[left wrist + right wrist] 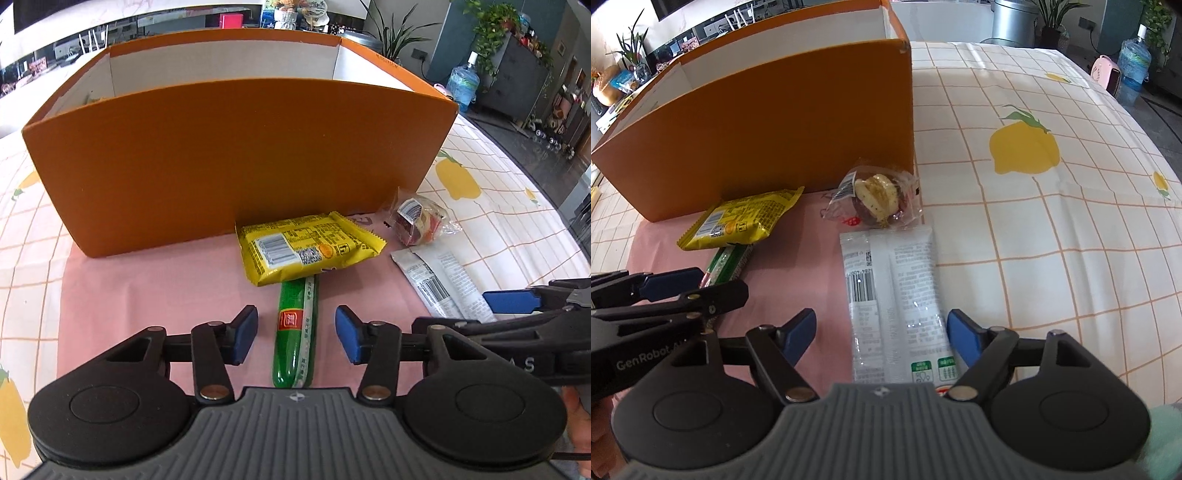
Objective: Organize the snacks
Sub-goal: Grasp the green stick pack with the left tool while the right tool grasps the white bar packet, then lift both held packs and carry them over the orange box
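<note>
- The left tool [296, 336] is hovering with its blue-padded jaws spread apart on either side of the green plastic-wrapped sausage stick [295, 339], gripping nothing; straddling it this way looks like the lineup for a pinch across its narrow width.
- The right tool [881, 334] is likewise standing released, its jaws flanking the near end of the long white foil sachet with a barcode [895, 306] without touching it, probably so both snacks can be taken at once.
- Both snacks are lying lengthwise along the tools' pointing direction on the pink cloth mat [147, 295], which is suiting a sideways closing of the jaws.
- The sausage's far end is sitting tucked under the yellow crinkled snack packet [306, 247], so pulling it out may be dragging that packet along.
- Just beyond the sachet's far end, the clear-wrapped round pastry [877, 195] is resting near the box's right corner.
- The yellow packet is leaning against the front wall of the tall orange cardboard box with a white interior [236, 166], likely the destination, standing toward the far side of the tabletop covered by a lemon-print checked cloth [1034, 221].
- What the box is holding cannot be made out.
</note>
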### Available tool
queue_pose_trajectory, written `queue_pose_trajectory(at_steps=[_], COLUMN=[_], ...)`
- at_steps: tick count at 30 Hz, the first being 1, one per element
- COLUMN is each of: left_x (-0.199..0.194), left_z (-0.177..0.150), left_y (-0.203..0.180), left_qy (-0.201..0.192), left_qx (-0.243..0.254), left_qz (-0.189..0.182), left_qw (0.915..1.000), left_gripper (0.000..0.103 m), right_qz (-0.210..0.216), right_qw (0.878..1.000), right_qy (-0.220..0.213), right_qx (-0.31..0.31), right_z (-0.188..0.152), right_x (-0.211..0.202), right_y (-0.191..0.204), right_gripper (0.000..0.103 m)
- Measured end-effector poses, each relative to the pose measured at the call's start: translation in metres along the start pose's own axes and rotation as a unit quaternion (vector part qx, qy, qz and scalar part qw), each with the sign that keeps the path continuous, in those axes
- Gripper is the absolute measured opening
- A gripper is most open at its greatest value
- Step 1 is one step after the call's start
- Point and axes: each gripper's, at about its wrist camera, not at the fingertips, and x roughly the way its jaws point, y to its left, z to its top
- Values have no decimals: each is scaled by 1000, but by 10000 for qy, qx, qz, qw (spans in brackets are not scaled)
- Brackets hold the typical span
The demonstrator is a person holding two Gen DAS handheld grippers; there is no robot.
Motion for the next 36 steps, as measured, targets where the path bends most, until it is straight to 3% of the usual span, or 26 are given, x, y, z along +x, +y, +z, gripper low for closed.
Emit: queue_pose_trajectory(at_steps=[3, 5, 8, 10, 13, 20, 23, 25, 29, 34, 36], left_x=[1, 1, 0, -1, -6, -22, -24, -24, -21, -16, -16], left_z=[1, 2, 1, 1, -2, -13, -14, -13, -11, -12, -12], left_y=[0, 0, -3, -3, 0, 9, 16, 18, 17, 10, 9], left_qy=[0, -12, -5, 26, 121, 370, 343, 280, 168, 135, 126], left_qx=[87, 131, 293, 318, 260, 255, 86, 19, 34, 225, 289], left_qz=[0, -49, -23, -27, -59, -9, -34, -71, -167, -111, -115], left_qw=[10000, 9999, 9996, 9995, 9996, 9990, 9994, 9996, 9997, 9996, 9994], left_gripper=[54, 45, 30, 26, 26, 25, 26, 28, 38, 39, 34], right_qz=[-96, -165, -290, -281, -107, 391, 222, 91, -77, -115, -105], right_qw=[9999, 9997, 9992, 9989, 9990, 9980, 9984, 9984, 9979, 9979, 9978], right_qy=[11, 1, -99, -162, -187, -167, -221, -328, -199, -9, -34], right_qx=[-92, -157, -254, -328, -386, -467, -468, -442, -610, -638, -652], right_z=[-1, -2, -4, -6, -6, -6, -6, -6, -6, -6, -7], right_x=[1, 0, -3, -5, -7, -9, -9, -11, -7, -1, -2], right_y=[3, 5, 8, 9, 9, 13, 14, 14, 19, 19, 19], right_gripper=[78, 76, 63, 52, 50, 51, 59, 72, 74, 74, 72])
